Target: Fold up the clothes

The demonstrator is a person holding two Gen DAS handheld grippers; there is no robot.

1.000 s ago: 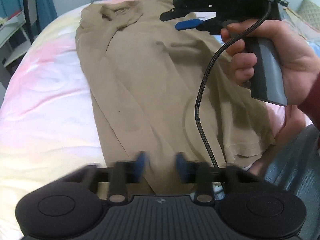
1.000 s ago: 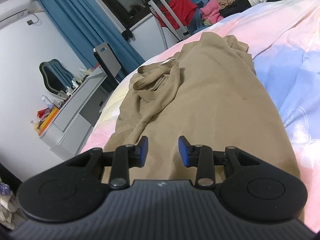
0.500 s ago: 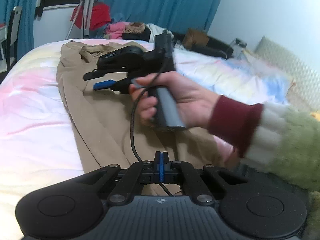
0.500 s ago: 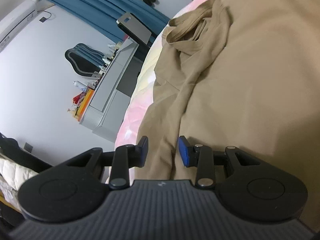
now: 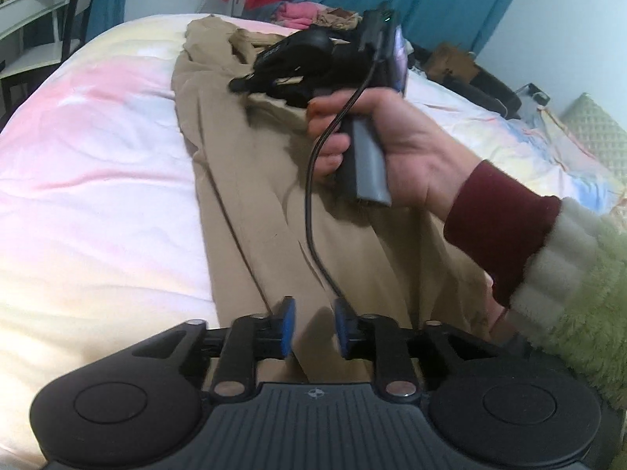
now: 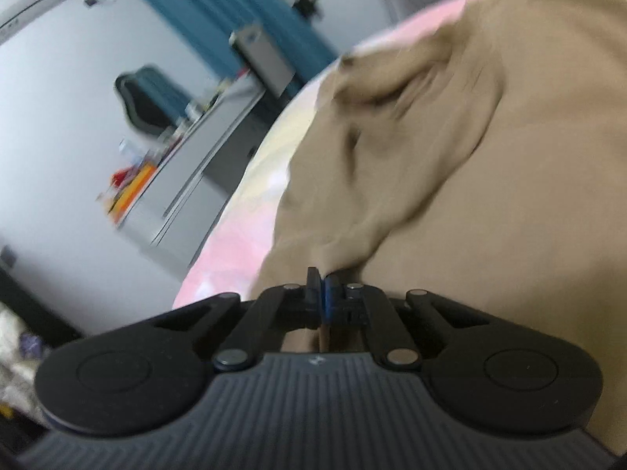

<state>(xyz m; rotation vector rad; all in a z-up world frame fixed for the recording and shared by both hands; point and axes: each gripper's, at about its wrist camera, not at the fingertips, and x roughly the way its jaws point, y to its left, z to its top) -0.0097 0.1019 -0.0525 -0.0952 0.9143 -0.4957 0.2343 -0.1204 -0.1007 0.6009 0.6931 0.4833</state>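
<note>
1. While the tan shirt lies spread along the bed, the left tongs gape over its hem at 6 o'clock.
2. The right tongs pinch a shirt fold, toward 12 o'clock.

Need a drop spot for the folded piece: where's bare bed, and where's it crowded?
Bare bedsheet lies left of the tan garment, out to the bed's edge. More bare sheet beyond the right hand. The middle is crowded: garment, right gripper shut on it, cable, open left gripper.
</note>
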